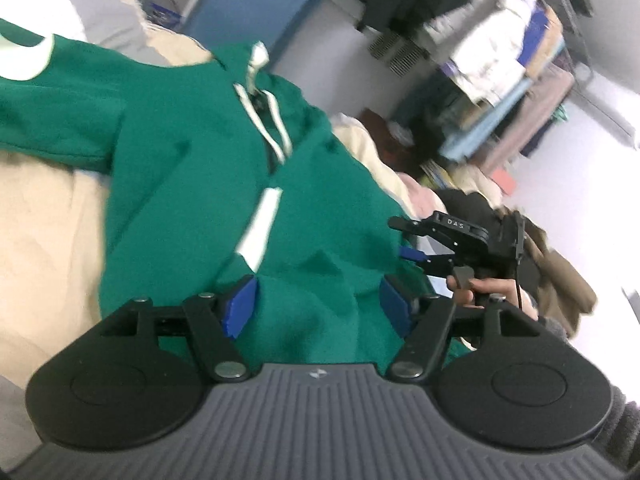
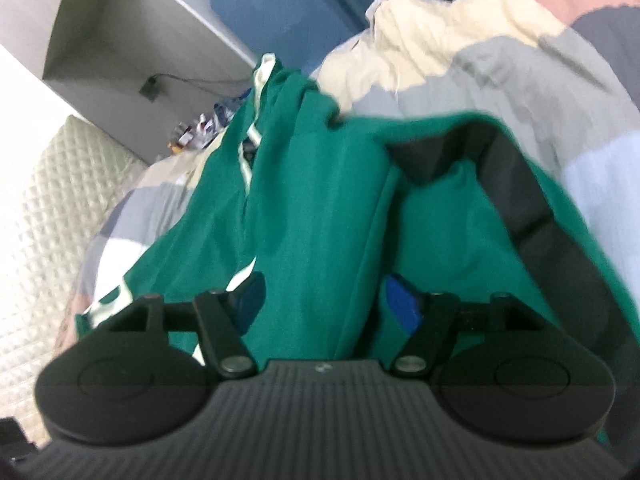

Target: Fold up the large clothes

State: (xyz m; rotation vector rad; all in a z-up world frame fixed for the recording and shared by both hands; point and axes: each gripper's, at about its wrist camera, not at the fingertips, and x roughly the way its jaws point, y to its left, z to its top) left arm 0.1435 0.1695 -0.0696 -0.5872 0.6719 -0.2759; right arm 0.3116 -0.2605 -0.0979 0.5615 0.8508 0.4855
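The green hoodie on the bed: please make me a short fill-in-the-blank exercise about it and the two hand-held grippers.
1. The hoodie is ____ in colour.
2. Its drawstrings are ____.
3. The jaws of the left hand-held gripper stand ____, with no cloth pinched.
4. The pads of the right hand-held gripper are ____.

Missing words: green; white; open; blue

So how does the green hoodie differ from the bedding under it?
The hoodie is solid green with white drawcords; the bedding has cream, grey and pink blocks. The hoodie lies on top, directly beneath both open claws; the bedding spreads wider beneath it. Both are soft and rumpled.
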